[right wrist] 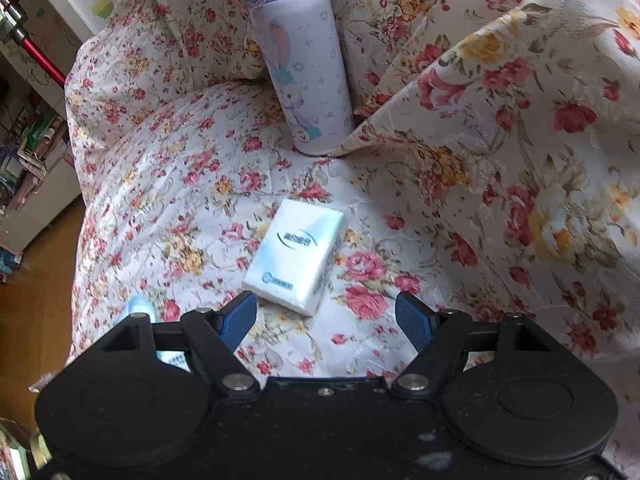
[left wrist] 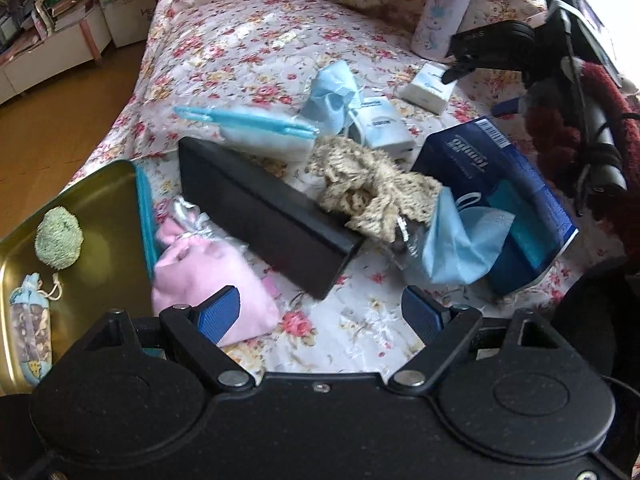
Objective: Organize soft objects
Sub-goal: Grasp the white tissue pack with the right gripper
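Note:
My left gripper [left wrist: 320, 312] is open and empty above the floral bedspread [left wrist: 248, 60]. A pink pouch [left wrist: 212, 276] lies just beyond its left finger. A gold tin [left wrist: 100, 208] at the left holds a green fuzzy ball [left wrist: 59, 238] and a small drawstring bag [left wrist: 31, 332]. A beige knit scrunchie [left wrist: 368, 188] rests on a black box [left wrist: 264, 212]. Blue face masks lie at the right [left wrist: 452, 244] and farther back [left wrist: 332, 96]. My right gripper [right wrist: 326, 316] is open and empty just short of a white tissue pack [right wrist: 296, 256], which also shows in the left wrist view [left wrist: 428, 88].
A lavender bottle [right wrist: 304, 68] stands behind the tissue pack against a floral pillow [right wrist: 520, 140]. A blue tissue box [left wrist: 516, 196], a zip bag [left wrist: 256, 128] and a second tissue pack [left wrist: 388, 128] lie on the bed. The bed's edge drops to a wooden floor [left wrist: 60, 128] at the left.

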### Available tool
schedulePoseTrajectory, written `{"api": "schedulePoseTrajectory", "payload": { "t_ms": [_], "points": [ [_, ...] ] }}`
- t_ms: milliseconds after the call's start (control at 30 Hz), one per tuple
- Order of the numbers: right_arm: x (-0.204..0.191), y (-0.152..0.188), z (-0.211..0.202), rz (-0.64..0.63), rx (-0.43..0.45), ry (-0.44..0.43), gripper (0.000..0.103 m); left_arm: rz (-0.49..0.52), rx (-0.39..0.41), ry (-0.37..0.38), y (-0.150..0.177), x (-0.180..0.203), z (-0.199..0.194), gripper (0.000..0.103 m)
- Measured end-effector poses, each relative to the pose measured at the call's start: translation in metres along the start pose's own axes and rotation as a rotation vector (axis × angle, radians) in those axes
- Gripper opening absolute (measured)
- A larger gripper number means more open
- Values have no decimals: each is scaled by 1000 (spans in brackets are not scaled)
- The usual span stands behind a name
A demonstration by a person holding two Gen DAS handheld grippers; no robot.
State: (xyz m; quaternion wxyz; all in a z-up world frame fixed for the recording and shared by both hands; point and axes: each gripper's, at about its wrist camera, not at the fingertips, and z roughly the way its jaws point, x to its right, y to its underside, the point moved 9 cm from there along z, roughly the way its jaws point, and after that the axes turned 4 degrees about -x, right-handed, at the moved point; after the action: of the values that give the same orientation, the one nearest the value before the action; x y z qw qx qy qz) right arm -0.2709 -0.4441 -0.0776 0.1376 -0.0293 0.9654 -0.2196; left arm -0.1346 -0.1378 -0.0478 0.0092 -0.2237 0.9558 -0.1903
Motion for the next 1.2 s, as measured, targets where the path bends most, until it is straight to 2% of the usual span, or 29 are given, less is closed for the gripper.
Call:
{"api": "schedulePoseTrajectory", "payload": {
  "t_ms": [167,333,467,633,733,767,800,933,1200],
  "points": [
    [-11,-9,12,-27,9,20,80,20,-1,30,0,15,4,84],
    [-28,-20,32,-73,-2,45,88,29,-2,46,1,25,6,84],
    [-37,-14,49,-126,-39,76,87,12,6,46,-3,23,6,84],
    [-41,-12,65,-181,-38,146,87,-18,20,39,-16,14,5,84],
    [-39,-13,72,-184,-52,171,77,-24,31,26,-23,10,3,84],
    [-39,-13,71,-195,-45,180,65,-24,36,20,-26,9,2,84],
    [-40,-13,71,-214,-41,192,60,-23,40,15,-28,8,2,84],
    [-42,-10,67,-250,-51,197,59,-16,50,-4,-41,7,2,84],
    [-37,-21,32,-198,-24,132,59,-24,71,-2,-82,10,4,84]
  ]
}}
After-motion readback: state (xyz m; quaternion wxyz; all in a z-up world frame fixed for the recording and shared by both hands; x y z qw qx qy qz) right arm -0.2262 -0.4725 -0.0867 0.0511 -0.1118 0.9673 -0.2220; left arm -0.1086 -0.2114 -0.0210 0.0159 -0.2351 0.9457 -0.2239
